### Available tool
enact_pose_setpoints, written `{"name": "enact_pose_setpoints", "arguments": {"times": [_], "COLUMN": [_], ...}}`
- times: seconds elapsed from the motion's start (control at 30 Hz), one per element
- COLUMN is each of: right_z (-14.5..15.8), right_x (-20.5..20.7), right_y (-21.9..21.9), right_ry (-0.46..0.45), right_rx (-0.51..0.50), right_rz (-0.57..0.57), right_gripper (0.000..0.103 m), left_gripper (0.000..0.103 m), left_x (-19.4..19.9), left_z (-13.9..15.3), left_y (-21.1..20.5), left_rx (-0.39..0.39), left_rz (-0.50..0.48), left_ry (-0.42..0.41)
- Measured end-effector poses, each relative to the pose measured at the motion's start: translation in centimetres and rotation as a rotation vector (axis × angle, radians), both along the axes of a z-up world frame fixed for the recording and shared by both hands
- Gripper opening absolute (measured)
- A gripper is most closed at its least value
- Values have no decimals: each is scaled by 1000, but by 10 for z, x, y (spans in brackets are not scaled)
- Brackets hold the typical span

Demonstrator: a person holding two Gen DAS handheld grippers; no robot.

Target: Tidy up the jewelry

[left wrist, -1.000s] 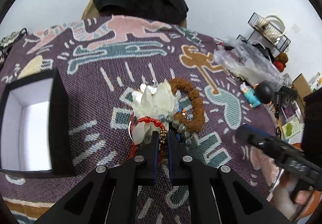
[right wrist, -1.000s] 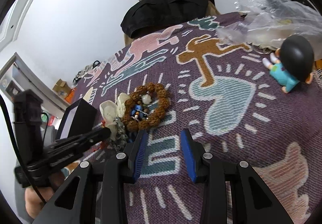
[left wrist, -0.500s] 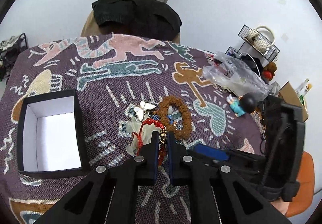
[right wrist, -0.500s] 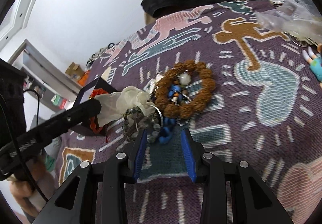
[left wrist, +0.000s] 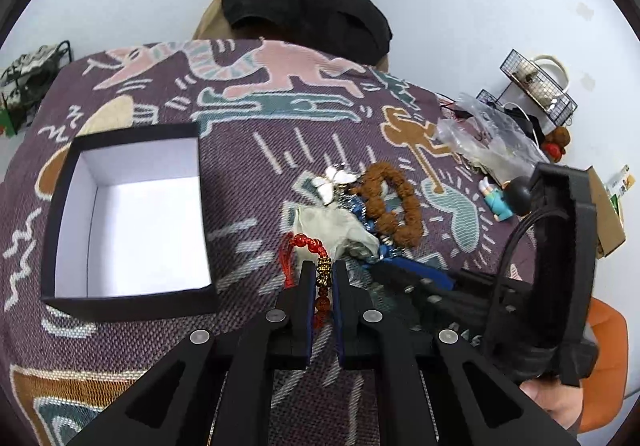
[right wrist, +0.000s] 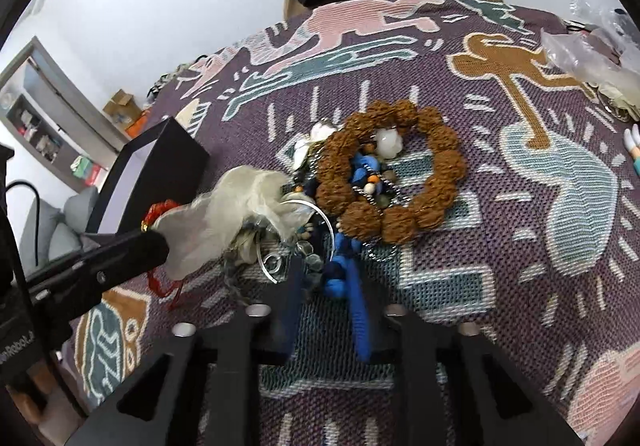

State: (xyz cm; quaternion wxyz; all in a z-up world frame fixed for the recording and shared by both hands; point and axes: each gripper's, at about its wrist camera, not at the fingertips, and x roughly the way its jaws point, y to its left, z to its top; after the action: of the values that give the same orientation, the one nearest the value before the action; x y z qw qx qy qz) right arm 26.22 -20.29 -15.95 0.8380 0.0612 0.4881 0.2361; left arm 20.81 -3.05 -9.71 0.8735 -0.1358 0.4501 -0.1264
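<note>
Far left of the left gripper: black box, bare inside, so nothing sorted yet. Left gripper nearly closed, pinching the red bracelet, raised off the desk. Just right: pale pouch, brown bead bracelet. Right gripper partly open, straddling blue beads, gripping nothing. Remaining heap waiting ahead.

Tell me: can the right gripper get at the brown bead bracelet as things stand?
Probably yes. The right gripper is open, just short of the brown bead bracelet, which lies uncovered on the rug. Only blue beads sit between its fingers, and the left gripper holds the red bracelet off to the side.
</note>
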Motion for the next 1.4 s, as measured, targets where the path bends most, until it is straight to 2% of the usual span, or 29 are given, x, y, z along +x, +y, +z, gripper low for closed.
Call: {"name": "enact_pose_setpoints", "arguments": {"times": [0.1, 0.13, 0.4, 0.43, 0.5, 0.57, 0.6, 0.77, 0.93, 1.0, 1.07, 1.13, 1.17, 1.2, 1.37, 1.4], "right_z": [3, 5, 22, 23, 23, 24, 23, 23, 42, 49, 57, 62, 65, 68, 87, 91], "right_x": [-1, -2, -13, -14, -18, -20, -20, -19, -26, -29, -33, -36, -37, -38, -45, -46], "right_y": [-9, -13, -45, -47, -46, -44, -43, -48, -56, -57, -59, -61, -62, -64, -68, -69], "right_ry": [-7, -14, -50, -46, -34, -42, -51, -64, -109, -124, -138, -146, -150, -156, -196, -206], "right_rx": [25, 33, 75, 77, 85, 74, 63, 78, 111, 120, 130, 140, 146, 153, 174, 177], "right_rz": [-4, -7, -39, -35, -27, -25, -30, -40, -35, -33, -31, -32, -33, -36, -43, -43], "right_gripper": [16, 7, 8, 8, 9, 9, 9, 9, 8, 8, 7, 7, 7, 6, 6, 1], "left_gripper": [8, 8, 11, 20, 53, 69, 69, 69, 68, 60, 54, 35, 16, 8, 8, 8], "left_x": [-2, -2, -6, -6, -8, -13, -16, -22, -20, -18, -19, -20, -20, -20, -23, -24], "left_z": [-4, -5, -24, -26, -27, -24, -23, -25, -35, -42, -42, -42, -41, -40, -32, -28], "left_y": [1, 0, -13, -14, -13, -11, -10, -12, -26, -30, -31, -29, -26, -24, -17, -16], "left_rx": [7, 11, 56, 55, 52, 65, 72, 160, 236, 278, 314, 336, 330, 314, 278, 263], "left_rz": [2, -1, -56, -62, -62, -47, -44, -74, -134, -143, -142, -130, -128, -129, -120, -115], "left_ry": [6, 13, 61, 70, 69, 35, 21, 3, -4, 7, -16, -25, -25, -16, -36, -44]}}
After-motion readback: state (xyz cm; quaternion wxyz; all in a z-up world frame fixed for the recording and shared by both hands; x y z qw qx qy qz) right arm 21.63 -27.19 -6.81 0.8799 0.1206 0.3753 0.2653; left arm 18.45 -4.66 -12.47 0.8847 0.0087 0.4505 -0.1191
